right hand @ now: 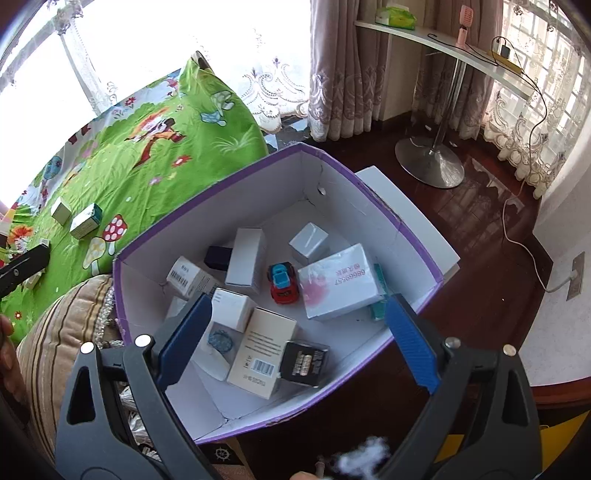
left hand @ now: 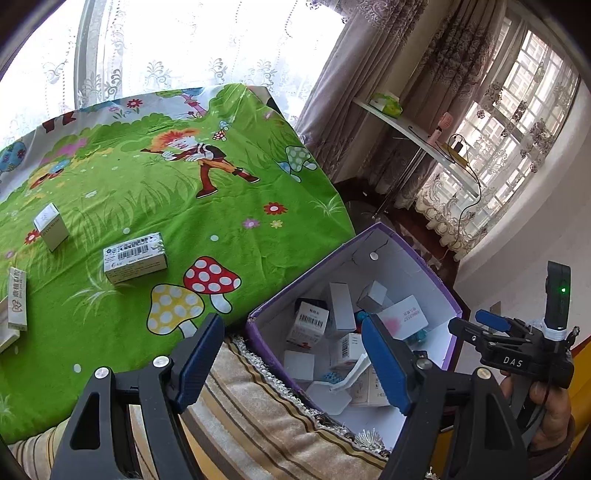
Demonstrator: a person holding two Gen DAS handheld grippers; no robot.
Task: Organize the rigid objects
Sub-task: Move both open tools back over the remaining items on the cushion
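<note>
My right hand-held gripper (right hand: 297,345) hangs over the purple box (right hand: 369,192), its blue pads spread wide with nothing between them. I judge that is deliberate: the box is the collecting place, and from above I can drop things straight in. Below and ahead of these fingers the box already holds a jumble of small cartons, a red toy car (right hand: 282,282) near the middle, a large white packet (right hand: 340,282) to its right and a dark little box (right hand: 304,363) close under my right finger.

My left hand-held gripper (left hand: 293,363) is also wide and empty, pointing past the near corner of the same box toward the bed. Ahead and to its left, three things are not yet gathered: a barcode carton (left hand: 135,256) lying on its side, a small white carton (left hand: 51,225) standing farther off, and a slim white pack (left hand: 17,299) at the far left edge. They are apart from one another, so each looks like a separate pick, and the barcode carton is nearest.

The bed wears a bright green cartoon sheet (left hand: 229,206) with mushrooms, soft and slightly creased, so cartons may tip when nudged. A striped cushion (left hand: 258,413) sits under my left fingers beside the box. Beyond are lace curtains, a white shelf (right hand: 424,35) and dark polished floor (right hand: 480,229)
</note>
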